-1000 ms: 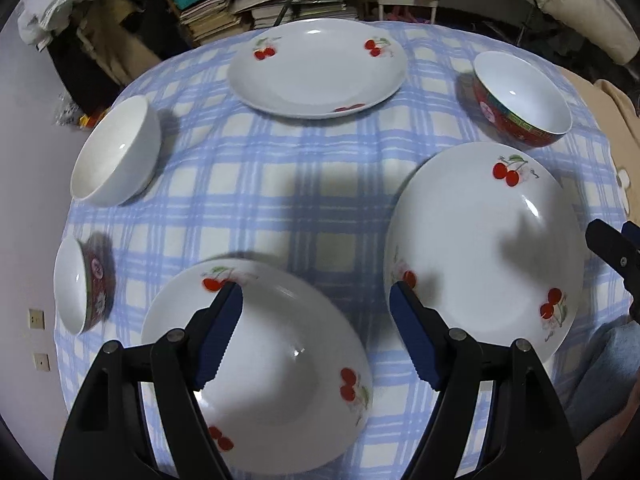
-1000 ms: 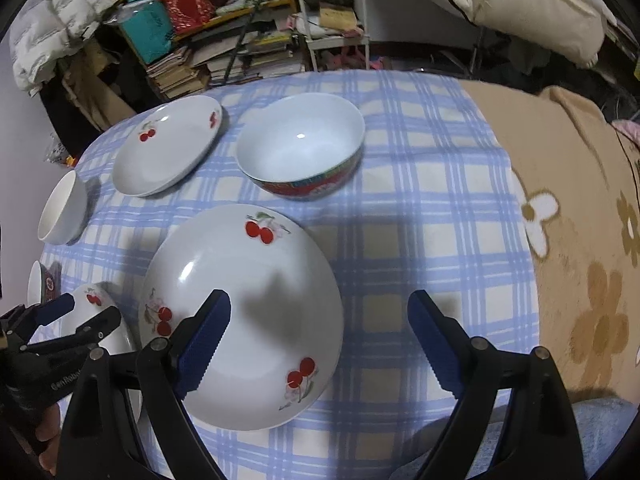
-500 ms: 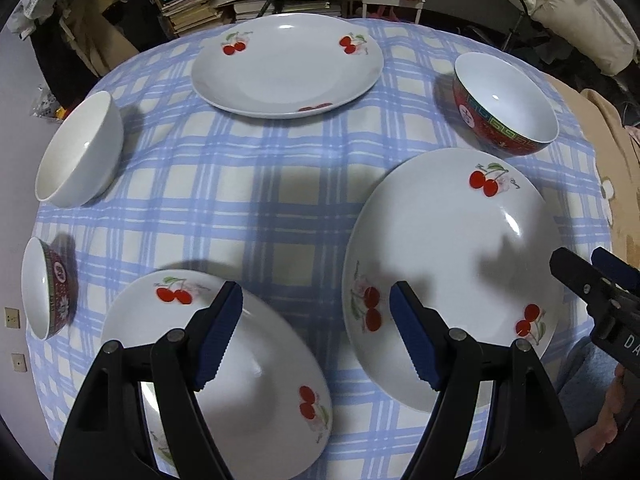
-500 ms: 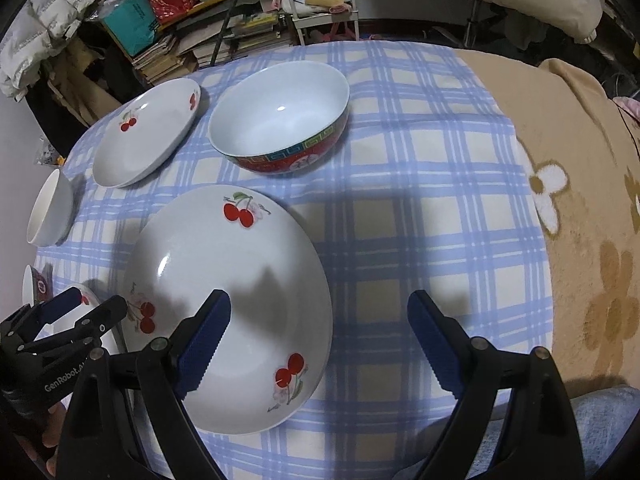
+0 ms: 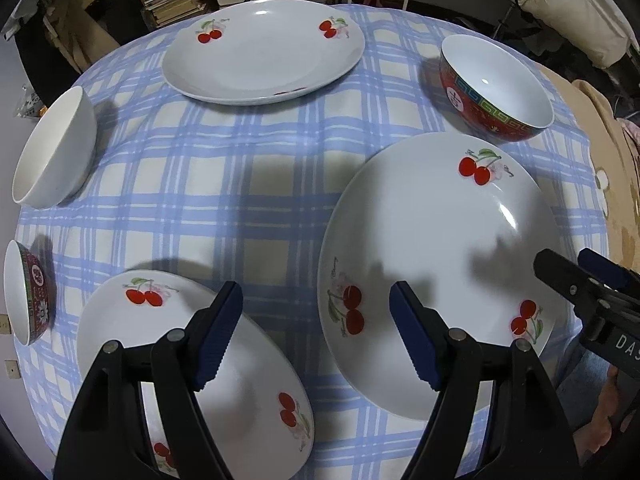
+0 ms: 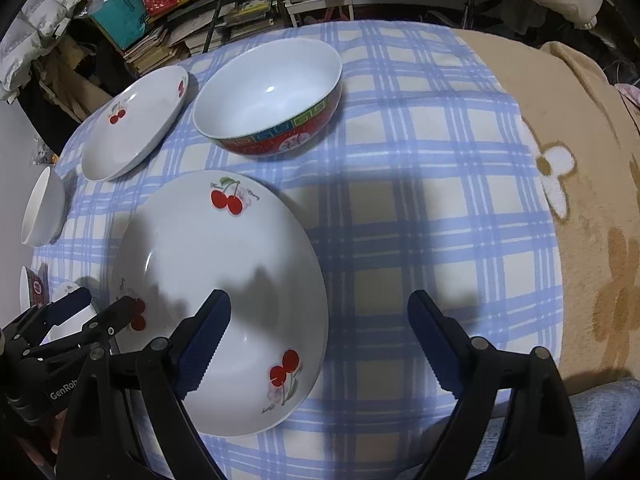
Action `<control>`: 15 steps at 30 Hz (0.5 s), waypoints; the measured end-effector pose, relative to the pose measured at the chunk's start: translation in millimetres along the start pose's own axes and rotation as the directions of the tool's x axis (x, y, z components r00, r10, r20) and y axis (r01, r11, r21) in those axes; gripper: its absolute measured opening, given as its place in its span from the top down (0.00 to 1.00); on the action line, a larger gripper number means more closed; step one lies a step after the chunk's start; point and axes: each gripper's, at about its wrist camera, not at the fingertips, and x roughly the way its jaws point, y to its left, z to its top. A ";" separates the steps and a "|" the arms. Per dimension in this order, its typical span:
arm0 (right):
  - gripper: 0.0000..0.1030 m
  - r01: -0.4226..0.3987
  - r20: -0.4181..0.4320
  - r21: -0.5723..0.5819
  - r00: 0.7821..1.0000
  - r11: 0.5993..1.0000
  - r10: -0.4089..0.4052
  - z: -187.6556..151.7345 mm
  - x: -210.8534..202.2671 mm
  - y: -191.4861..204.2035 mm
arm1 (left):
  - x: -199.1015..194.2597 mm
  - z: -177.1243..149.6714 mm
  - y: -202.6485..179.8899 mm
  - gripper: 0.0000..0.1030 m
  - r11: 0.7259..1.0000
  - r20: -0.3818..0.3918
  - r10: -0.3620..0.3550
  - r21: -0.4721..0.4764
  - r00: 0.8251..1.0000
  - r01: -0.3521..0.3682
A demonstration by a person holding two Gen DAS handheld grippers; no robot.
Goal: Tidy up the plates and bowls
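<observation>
While you held both tools pointing steeply down over the bench (image 5: 280,184), with its blue checked cloth, neither one gripped anything. Your left tool (image 5: 316,340) stood with its jaws wide apart, one finger over the near cherry plate (image 5: 256,396) and the other over the near rim of the big cherry plate (image 5: 436,248), with a strip of bare cloth between them. Your right tool (image 6: 318,346) was just as wide apart, its left finger above that same big plate (image 6: 224,276) and its right finger above bare cloth beside the plate. Whether any pad touched a plate, I could not tell. A third cherry plate (image 5: 264,48) lay at the far edge of the bench. The large red-sided bowl (image 5: 496,84) sat upright just beyond the big plate, at the far right. A plain white bowl (image 5: 52,152) sat at the left edge, and a small red-patterned bowl (image 5: 26,292) nearer you on that same side. Beside the checked cloth on the right lay a tan blanket (image 6: 580,168) with flower shapes.
</observation>
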 end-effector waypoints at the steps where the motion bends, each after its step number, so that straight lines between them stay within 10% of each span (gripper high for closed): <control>1: 0.08 -0.004 -0.005 0.002 1.000 1.000 0.004 -0.1 1.1 0.0 | 0.3 -0.5 -0.7 0.27 1.000 -0.001 0.003 0.006 1.000 -0.003; 6: 0.10 -0.011 -0.026 0.001 1.000 1.000 0.011 -0.5 5.6 1.2 | 3.2 -0.6 -6.8 0.32 1.000 -0.005 -0.002 0.024 1.000 0.003; 15: 0.38 -0.032 -0.075 0.043 0.997 0.999 0.035 -2.8 15.7 -4.0 | 13.0 2.6 -1.9 0.86 0.998 -0.034 -0.057 -0.039 0.998 0.056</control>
